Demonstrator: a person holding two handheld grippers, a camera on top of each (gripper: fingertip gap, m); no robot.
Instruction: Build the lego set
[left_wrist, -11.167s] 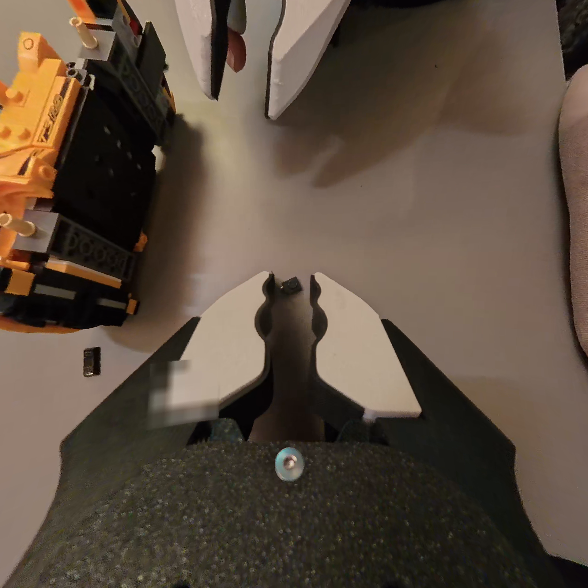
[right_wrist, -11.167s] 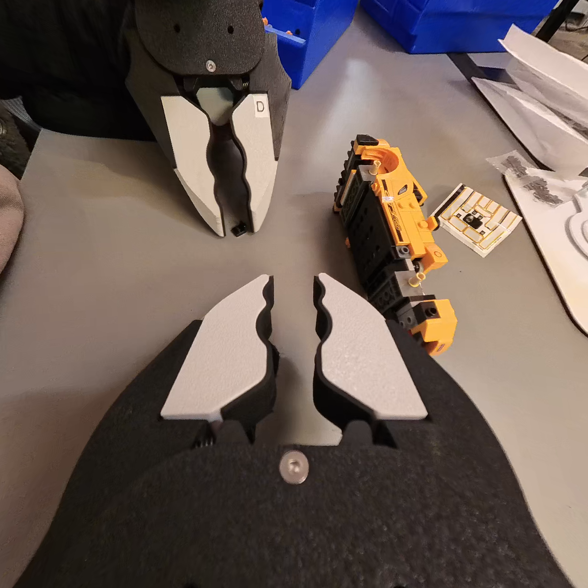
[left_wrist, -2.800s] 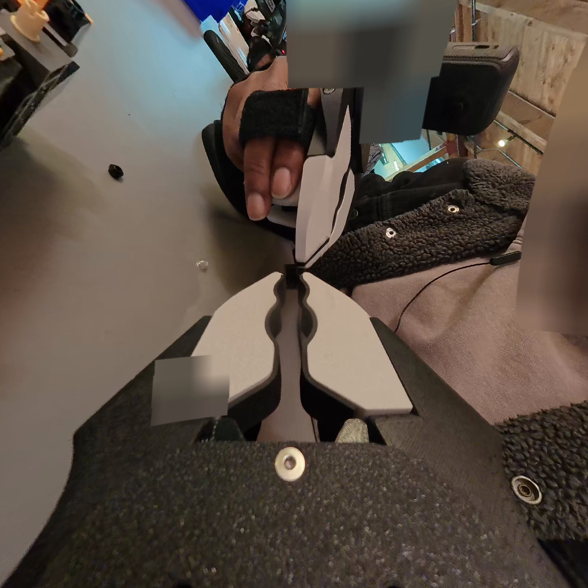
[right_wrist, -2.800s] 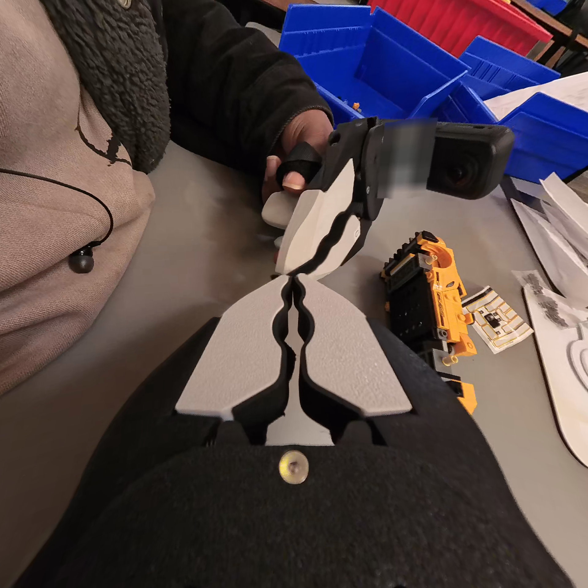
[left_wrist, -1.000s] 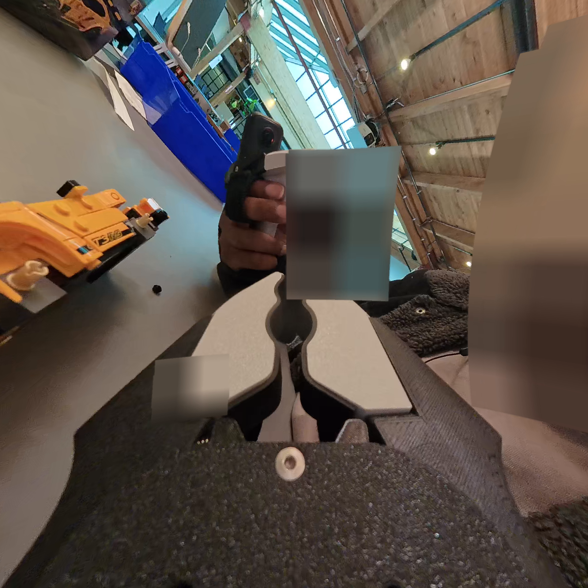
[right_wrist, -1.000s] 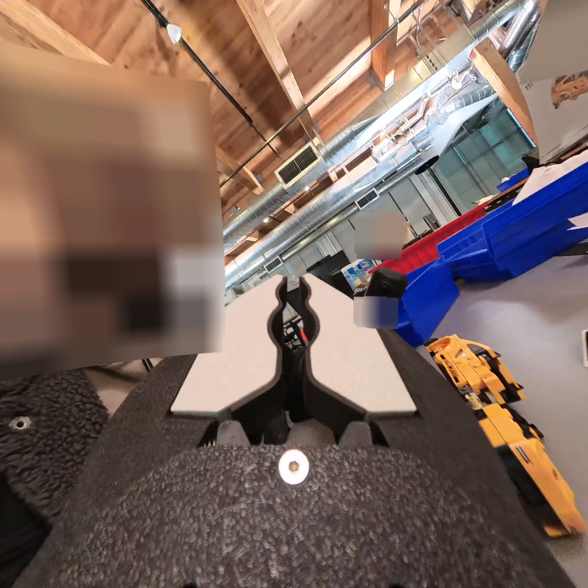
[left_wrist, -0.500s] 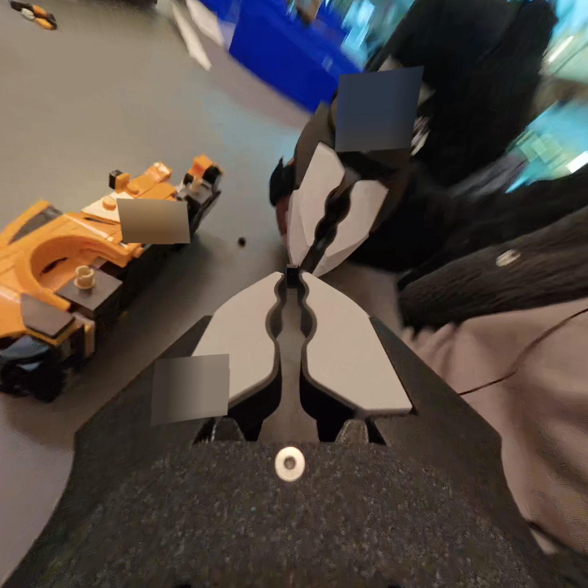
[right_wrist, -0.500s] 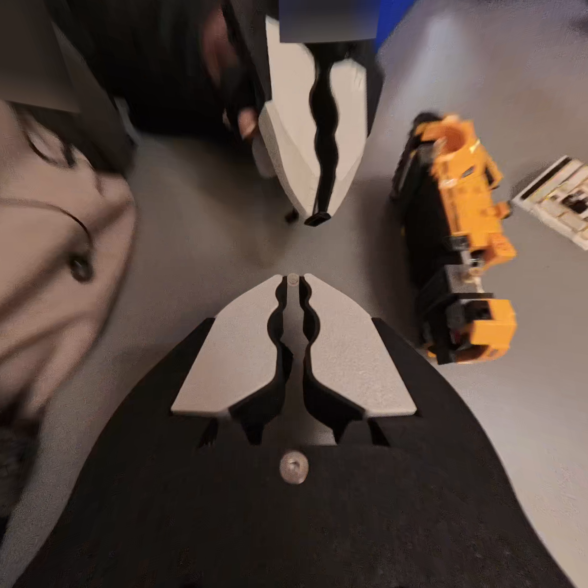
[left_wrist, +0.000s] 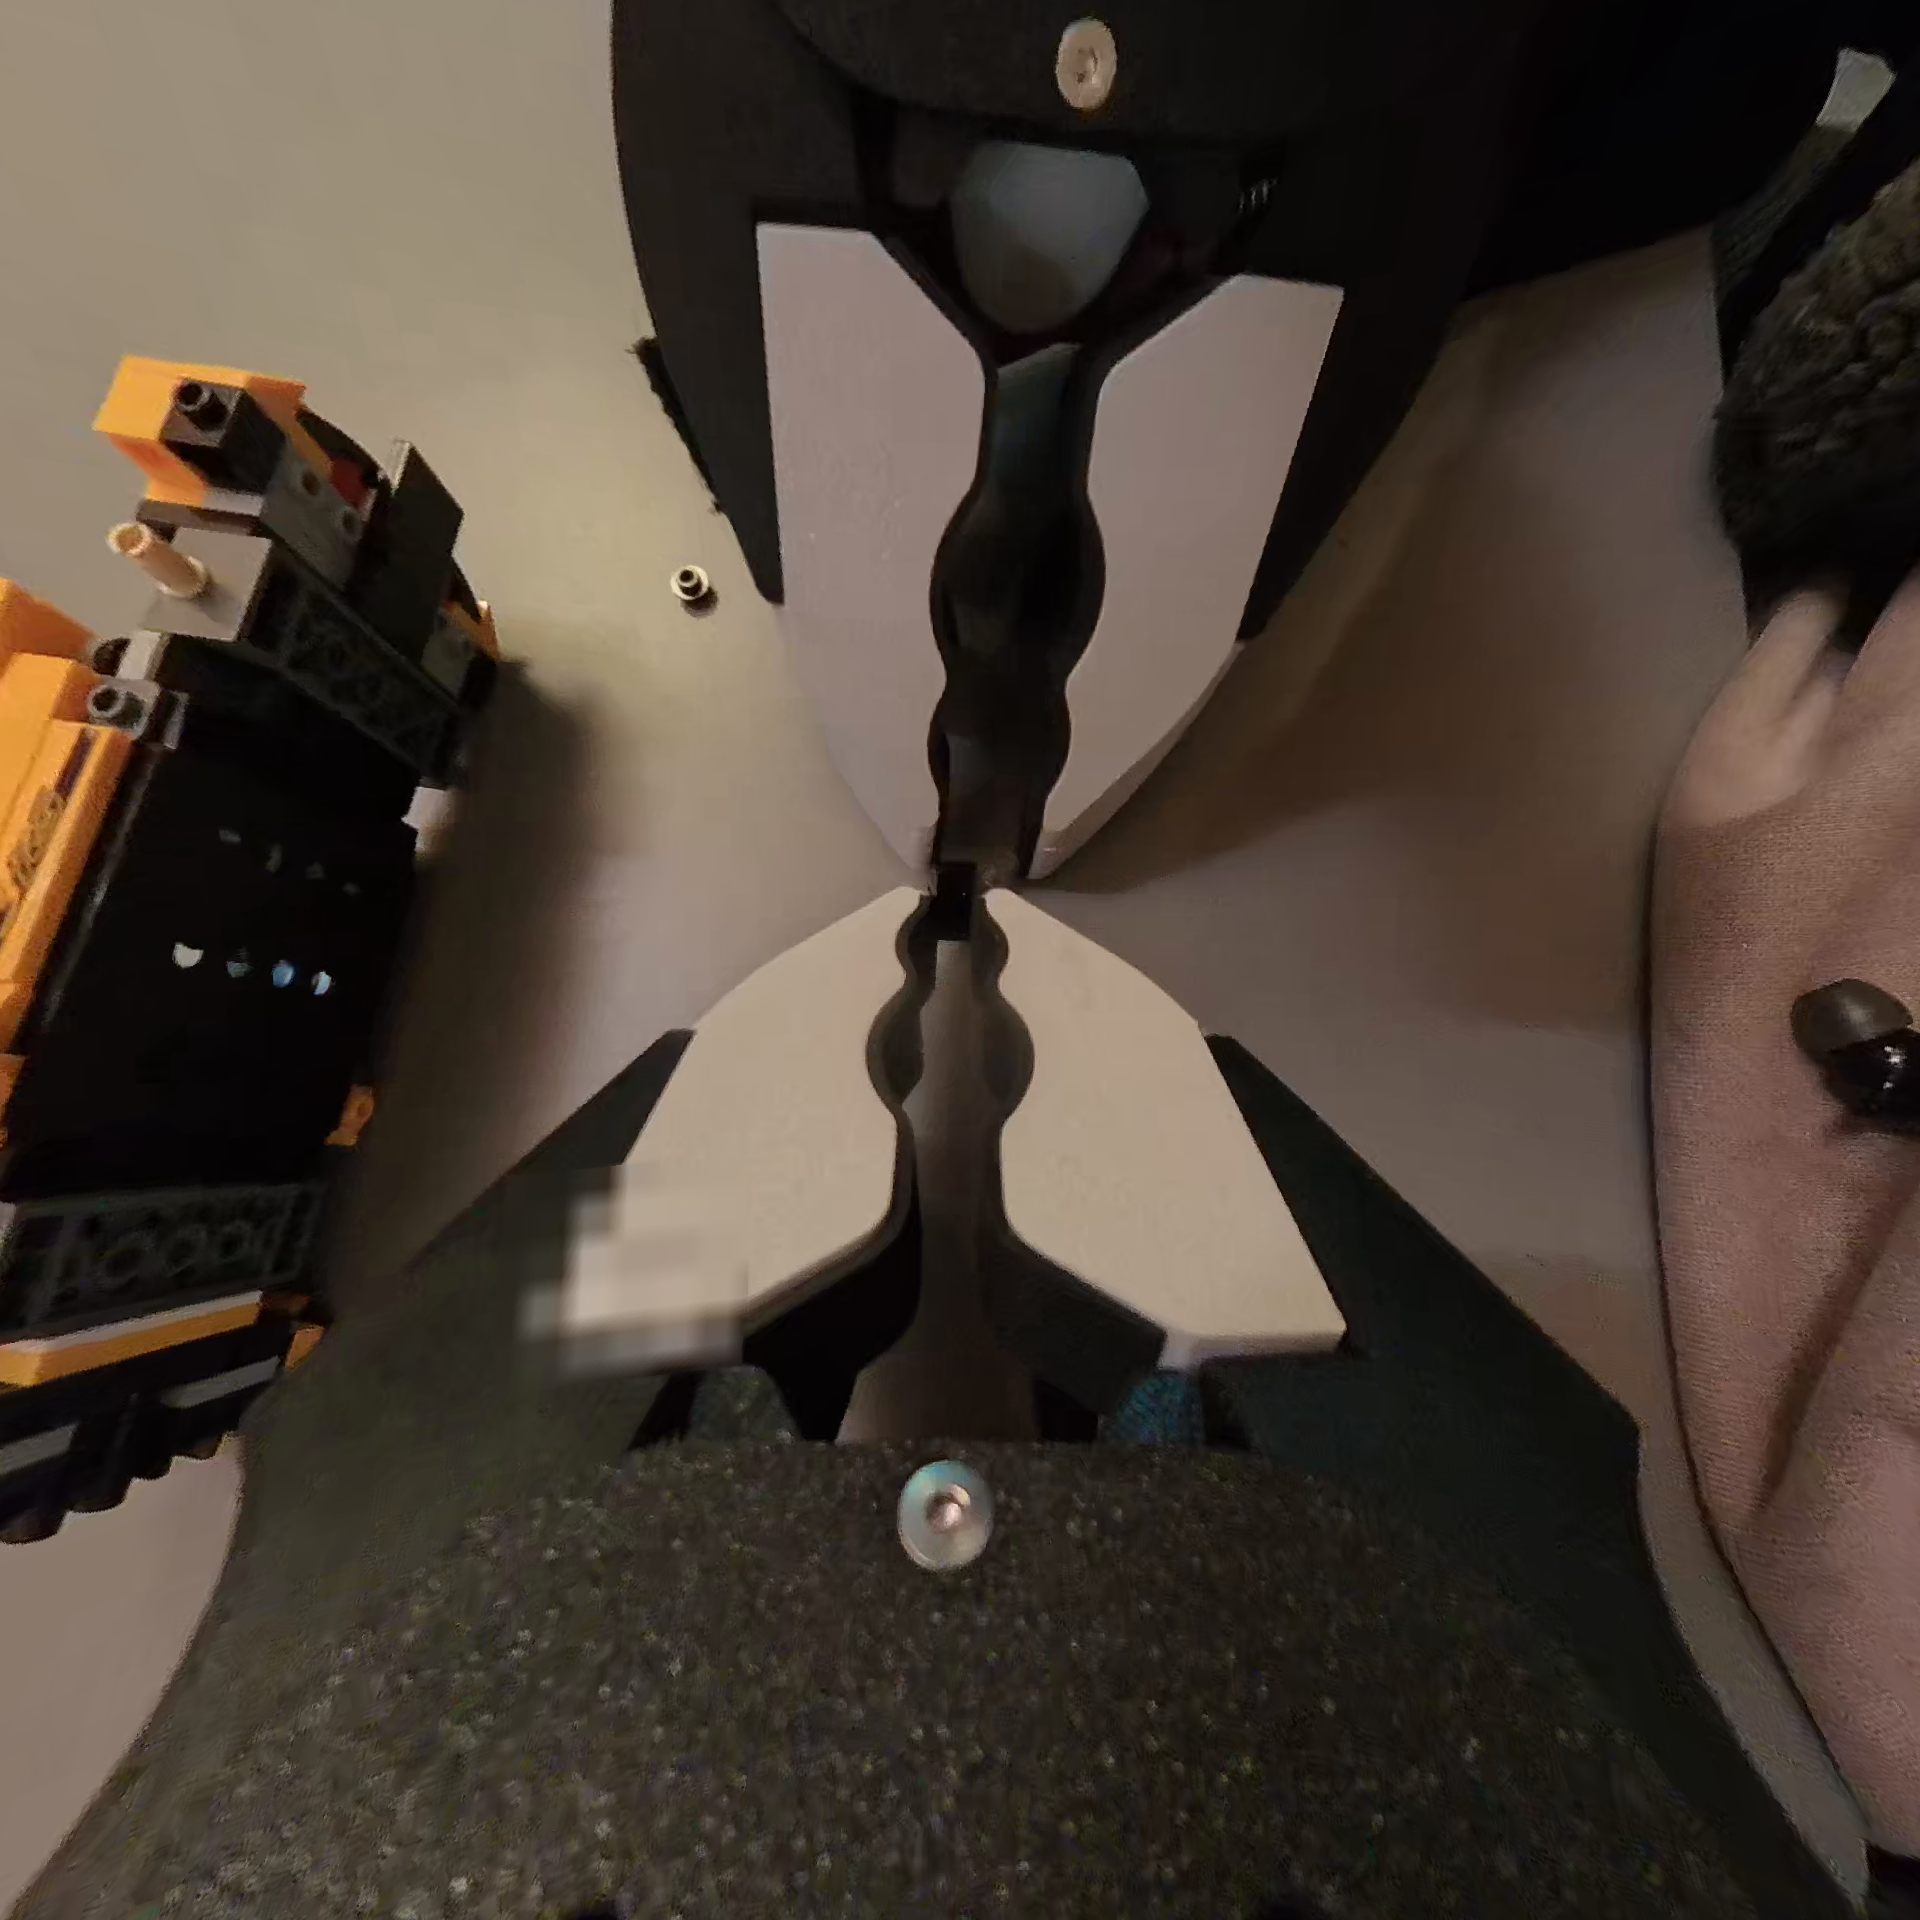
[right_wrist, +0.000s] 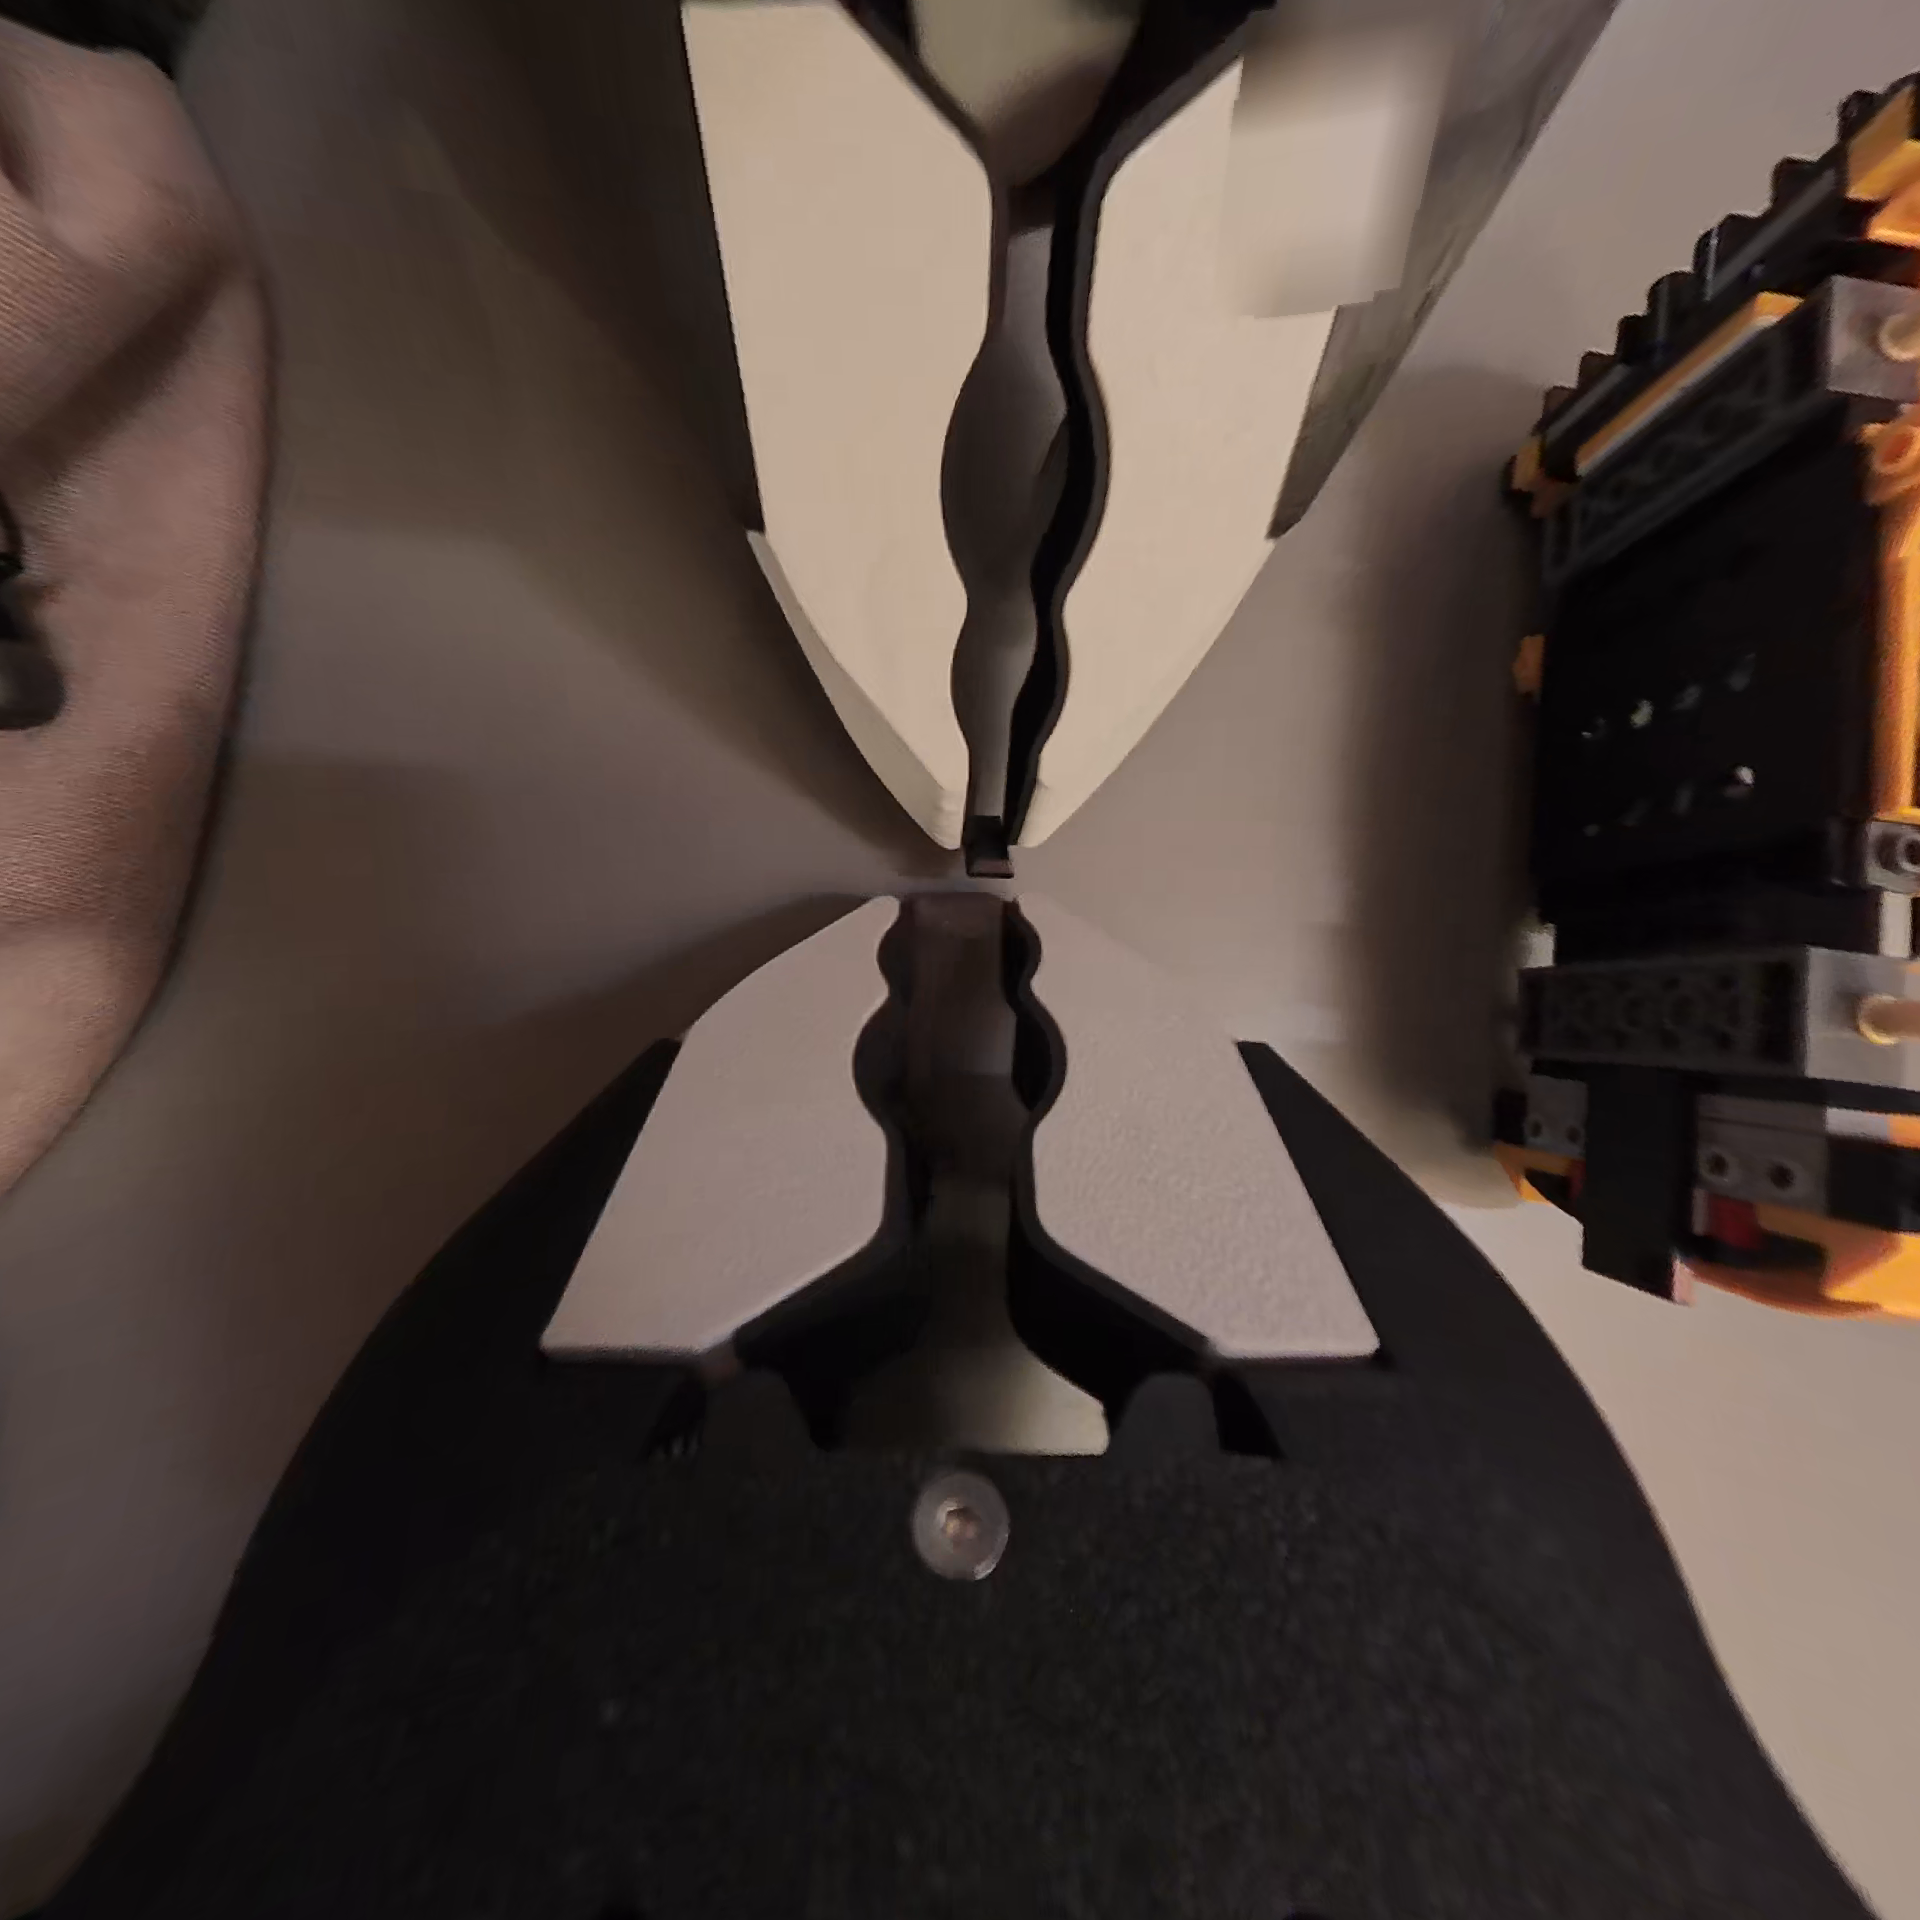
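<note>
Orange-and-black lego car (left_wrist: 208, 935): part-built, lies on grey table (left_wrist: 312, 208)

Loose black stud (left_wrist: 691, 582): sits on table just right of car

Left gripper (left_wrist: 951, 920): right of car, clamped on small black piece (left_wrist: 954, 902), meets right gripper (left_wrist: 982, 857) tip to tip

Right gripper: fingers close together; hold on anything not discernible

Pale garment (left_wrist: 1766, 1351): farthest right of car

Risk, as judged: piece popped loose onto table or skewed at the tip-to-tip meeting, through slight misalignment and tiny grip area

Containers: none in view
</note>
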